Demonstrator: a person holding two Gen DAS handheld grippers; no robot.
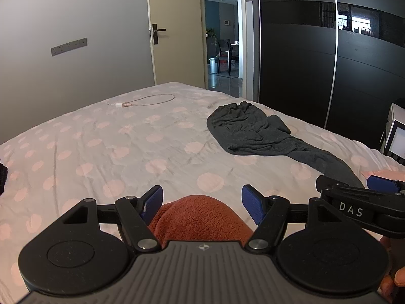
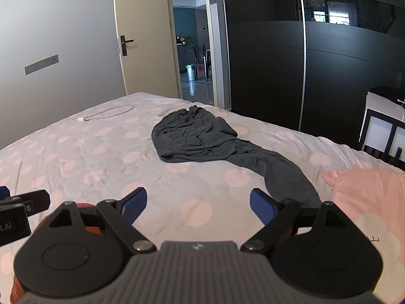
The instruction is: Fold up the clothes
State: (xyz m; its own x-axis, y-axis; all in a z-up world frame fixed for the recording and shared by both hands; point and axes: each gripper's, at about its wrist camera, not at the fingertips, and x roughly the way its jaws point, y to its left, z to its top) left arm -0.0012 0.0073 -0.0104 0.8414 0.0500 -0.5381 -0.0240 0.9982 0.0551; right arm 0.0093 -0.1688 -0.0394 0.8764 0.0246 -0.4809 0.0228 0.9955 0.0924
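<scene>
Left gripper (image 1: 202, 198): I hold it low over the near part of the bed, its blue pads spread wide with nothing pinched between them.
Right gripper (image 2: 198, 201): I hold it just beside my left one, also low over the bed; its jaws stand wide apart and grip nothing.
Rust-orange cloth (image 1: 200, 217): a fuzzy garment bunched right under my left gripper, its hump rising between the two spread fingers; whether the pads touch it, I cannot tell. In the right wrist view a strip of it shows at the lower left, behind my right gripper's left finger.
Dark grey garment (image 2: 202, 139): it lies crumpled on the bed, well ahead of both grippers, with one long part trailing back toward my right gripper's right finger.
Bed (image 1: 101, 147): covered in a white sheet with pale pink dots, wrinkled.
Pink pillow (image 2: 367, 197): on the right side of the bed, near my right gripper.
Cable (image 1: 146, 100): a thin cord with a small white plug, looped at the far left of the bed.
Wardrobe (image 2: 329, 63): black sliding doors beyond the bed, beside an open doorway (image 2: 192, 50).
</scene>
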